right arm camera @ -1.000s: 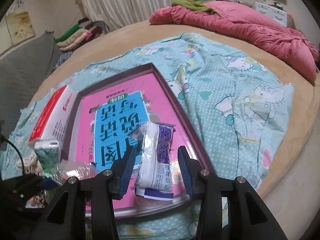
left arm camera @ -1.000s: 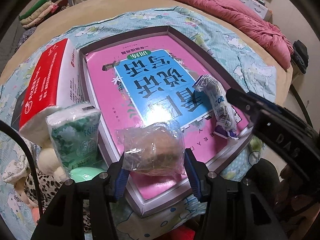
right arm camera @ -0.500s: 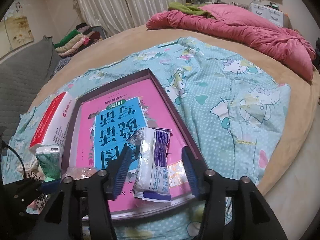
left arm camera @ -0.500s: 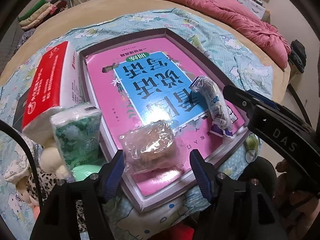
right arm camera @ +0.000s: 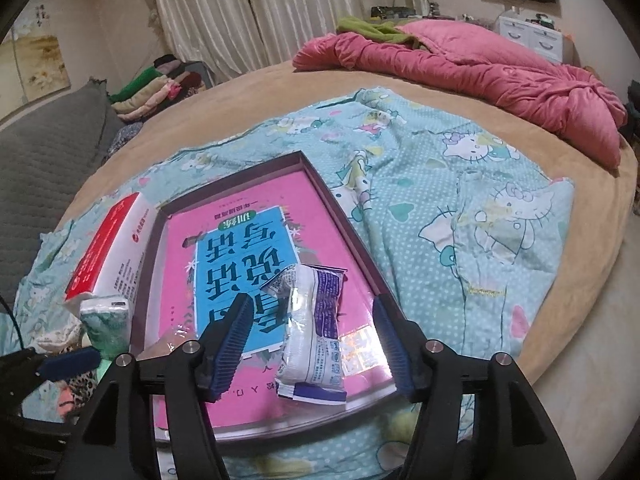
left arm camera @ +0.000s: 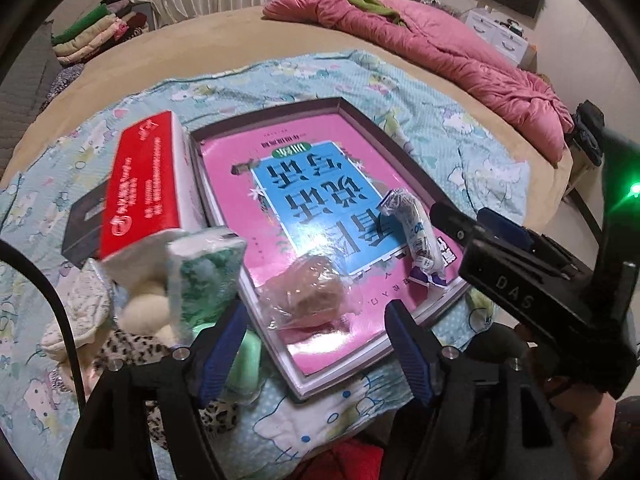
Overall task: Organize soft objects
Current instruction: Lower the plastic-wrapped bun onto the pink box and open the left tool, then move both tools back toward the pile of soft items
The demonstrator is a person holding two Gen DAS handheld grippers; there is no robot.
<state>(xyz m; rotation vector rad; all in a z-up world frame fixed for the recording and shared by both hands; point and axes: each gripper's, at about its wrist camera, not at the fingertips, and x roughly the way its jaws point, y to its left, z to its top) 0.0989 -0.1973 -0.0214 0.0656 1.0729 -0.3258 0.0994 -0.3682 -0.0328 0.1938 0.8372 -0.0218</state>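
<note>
Crinkly clear plastic: the bread bag lies on the pink book inside the shallow tray, near its front edge. The white snack packet lies on the same book, toward the tray's right rim.

Left gripper: jaws opening, bag between them but pads not touching it. Right gripper: jaws opening, packet between them, pads clear on both sides.

Risks, as judged: the book cover is glossy, so either item could slide toward the front rim if a pad snags its wrapper.

Surroundings: red tissue box against the tray's left wall; green tissue pack and plush toys piled just beside the left gripper, crowding its left pad. Patterned blue sheet on the bed; pink quilt well apart.
</note>
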